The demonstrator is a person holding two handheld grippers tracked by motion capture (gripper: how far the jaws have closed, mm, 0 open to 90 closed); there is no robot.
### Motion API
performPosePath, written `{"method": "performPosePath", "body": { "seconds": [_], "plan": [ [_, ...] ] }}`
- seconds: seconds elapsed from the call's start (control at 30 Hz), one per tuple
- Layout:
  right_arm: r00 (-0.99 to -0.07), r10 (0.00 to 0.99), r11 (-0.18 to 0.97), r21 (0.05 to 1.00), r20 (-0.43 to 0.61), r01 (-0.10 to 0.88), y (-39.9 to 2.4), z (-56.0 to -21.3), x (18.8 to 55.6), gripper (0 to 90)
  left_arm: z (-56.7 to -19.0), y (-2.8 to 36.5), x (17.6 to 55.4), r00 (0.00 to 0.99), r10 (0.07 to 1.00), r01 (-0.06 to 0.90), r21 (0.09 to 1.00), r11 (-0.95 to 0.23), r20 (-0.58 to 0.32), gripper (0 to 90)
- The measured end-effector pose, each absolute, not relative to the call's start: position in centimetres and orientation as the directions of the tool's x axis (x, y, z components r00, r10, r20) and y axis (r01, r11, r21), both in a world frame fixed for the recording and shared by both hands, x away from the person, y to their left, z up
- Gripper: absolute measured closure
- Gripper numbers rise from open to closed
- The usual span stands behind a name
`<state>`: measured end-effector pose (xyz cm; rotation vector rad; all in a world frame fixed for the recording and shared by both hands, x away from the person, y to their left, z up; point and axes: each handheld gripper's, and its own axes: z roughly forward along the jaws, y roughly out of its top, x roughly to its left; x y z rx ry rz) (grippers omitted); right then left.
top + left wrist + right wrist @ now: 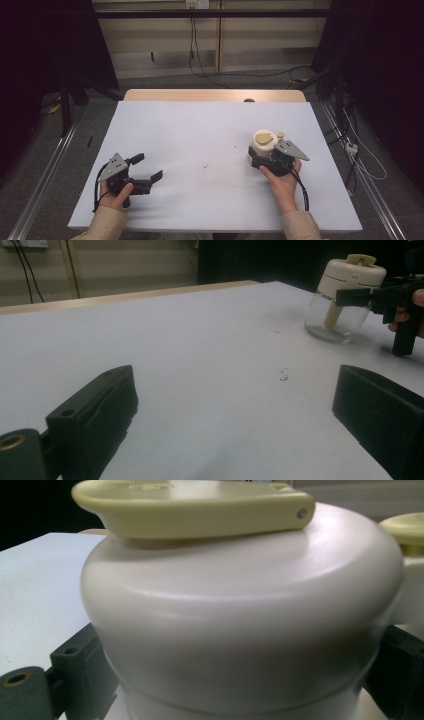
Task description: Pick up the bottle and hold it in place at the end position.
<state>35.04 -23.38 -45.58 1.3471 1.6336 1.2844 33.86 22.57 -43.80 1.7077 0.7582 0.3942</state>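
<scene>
My left claw (148, 167) is wide open with nothing in it, low over the white table (200, 140) on the left side. On the right side of the table, my right claw (260, 161) squeezes the white lid of the little jar (264, 143), which stands upright on the table.

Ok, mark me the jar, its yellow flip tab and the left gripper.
jar (339, 315): left gripper view, clear glass body under the cream lid.
yellow flip tab (192, 505): right gripper view, middle of the tab on the lid.
left gripper (146, 167): high view, gap between its open jaws.
</scene>
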Motion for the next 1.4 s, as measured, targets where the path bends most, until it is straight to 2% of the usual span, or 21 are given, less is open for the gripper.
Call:
{"method": "performPosePath", "body": {
  "seconds": [0.47,0.93,1.4],
  "plan": [
    [-0.251,0.964,-0.009,0.955,0.087,0.296,-23.2,-45.5,35.0,6.3,-43.8,22.6,33.9,0.731,0.670,0.277,0.953,-0.124,-0.126,3.8],
    [-0.311,0.948,0.017,0.967,0.065,0.255,-21.2,-44.6,35.2,6.9,-43.8,22.6,33.9,0.731,0.670,0.277,0.953,-0.118,-0.129,3.8],
    [-0.343,0.935,-0.001,0.970,0.087,0.241,-19.3,-44.0,36.3,6.9,-43.8,22.6,33.9,0.730,0.669,0.279,0.954,-0.112,-0.135,3.8]
  ]
}}
